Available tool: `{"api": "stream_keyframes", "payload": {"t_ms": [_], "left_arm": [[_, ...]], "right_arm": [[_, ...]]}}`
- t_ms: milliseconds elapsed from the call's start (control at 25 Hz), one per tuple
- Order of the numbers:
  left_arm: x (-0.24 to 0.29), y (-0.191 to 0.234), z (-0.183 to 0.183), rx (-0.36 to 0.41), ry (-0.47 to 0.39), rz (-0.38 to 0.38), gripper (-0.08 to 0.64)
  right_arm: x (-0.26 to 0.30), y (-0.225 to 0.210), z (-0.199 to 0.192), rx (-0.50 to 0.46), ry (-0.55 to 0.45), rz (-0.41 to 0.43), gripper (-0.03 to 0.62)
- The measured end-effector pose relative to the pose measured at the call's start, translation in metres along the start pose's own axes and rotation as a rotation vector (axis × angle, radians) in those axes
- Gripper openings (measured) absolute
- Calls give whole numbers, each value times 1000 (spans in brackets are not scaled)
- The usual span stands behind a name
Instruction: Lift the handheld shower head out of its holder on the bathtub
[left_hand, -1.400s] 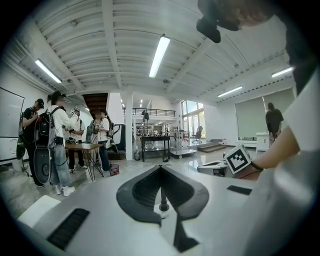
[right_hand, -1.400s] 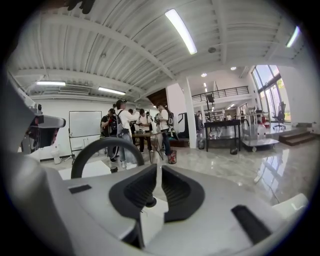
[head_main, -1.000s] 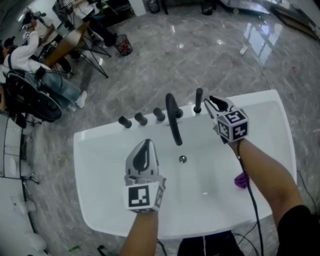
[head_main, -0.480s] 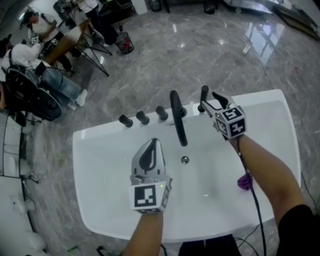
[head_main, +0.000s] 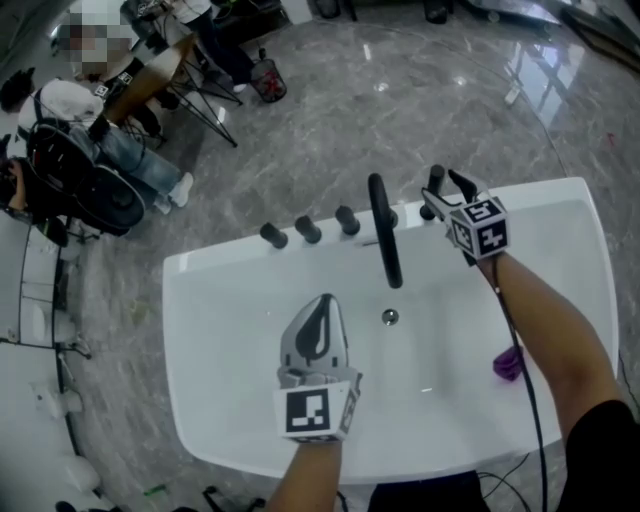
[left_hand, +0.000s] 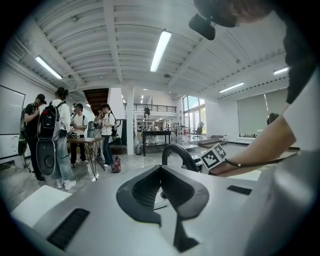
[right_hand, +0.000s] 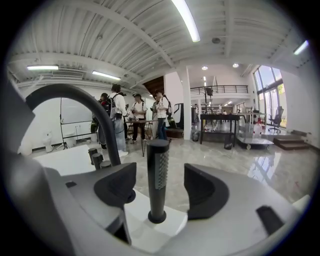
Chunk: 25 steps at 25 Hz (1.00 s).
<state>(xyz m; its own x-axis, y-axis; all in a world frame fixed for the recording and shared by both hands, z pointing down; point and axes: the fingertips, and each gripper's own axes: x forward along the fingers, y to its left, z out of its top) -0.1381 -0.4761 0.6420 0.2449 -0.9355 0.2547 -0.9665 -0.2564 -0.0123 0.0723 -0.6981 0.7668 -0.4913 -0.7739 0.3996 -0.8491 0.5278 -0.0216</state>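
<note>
The handheld shower head (head_main: 435, 182) is a slim black stick that stands upright in its holder on the white bathtub (head_main: 230, 380), at the far rim right of the black spout (head_main: 385, 240). My right gripper (head_main: 441, 196) is at it, and its jaws have just been opening. In the right gripper view the shower head (right_hand: 157, 172) stands between the wide-apart jaws of my right gripper (right_hand: 159, 192), and neither pad touches it. Over the basin my left gripper (head_main: 322, 300) hangs shut and empty; in its own view the left gripper (left_hand: 161, 172) points at the spout (left_hand: 177, 152).
Three black knobs (head_main: 308, 230) line the rim left of the spout. A drain (head_main: 390, 317) sits in the tub floor, and a purple thing (head_main: 508, 363) lies by my right forearm. People, a desk and chairs (head_main: 110, 150) stand on the marble floor at far left.
My right gripper's jaws have opened wide and now stand either side of the shower head, where before they were nearly closed beside it. Both grippers have sunk a little.
</note>
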Motion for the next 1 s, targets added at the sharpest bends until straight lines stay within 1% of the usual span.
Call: {"api": "stream_keyframes", "payload": {"t_ms": [160, 320, 400, 480, 560, 720, 840, 1000], "left_arm": [[-7, 3, -2, 10, 8, 5, 8], [-16, 6, -9, 17, 29, 14, 8], [-20, 10, -12, 10, 37, 25, 8], [-22, 13, -13, 8, 38, 30, 8], [-24, 16, -12, 10, 33, 33, 8], [-27, 19, -10, 6, 28, 46, 8], [-31, 21, -12, 8, 33, 46, 8], [-33, 23, -13, 3, 33, 46, 8]], "right_arm": [[8, 0, 0, -11, 5, 7, 290], [11, -7, 0, 29, -12, -7, 290], [12, -11, 1, 32, -13, -17, 290], [15, -9, 1, 33, -11, -7, 284], [18, -4, -1, 42, -6, 11, 233], [19, 2, -5, 35, 6, 25, 165], [19, 3, -6, 44, 7, 13, 149], [18, 3, -8, 25, 24, 11, 147]]}}
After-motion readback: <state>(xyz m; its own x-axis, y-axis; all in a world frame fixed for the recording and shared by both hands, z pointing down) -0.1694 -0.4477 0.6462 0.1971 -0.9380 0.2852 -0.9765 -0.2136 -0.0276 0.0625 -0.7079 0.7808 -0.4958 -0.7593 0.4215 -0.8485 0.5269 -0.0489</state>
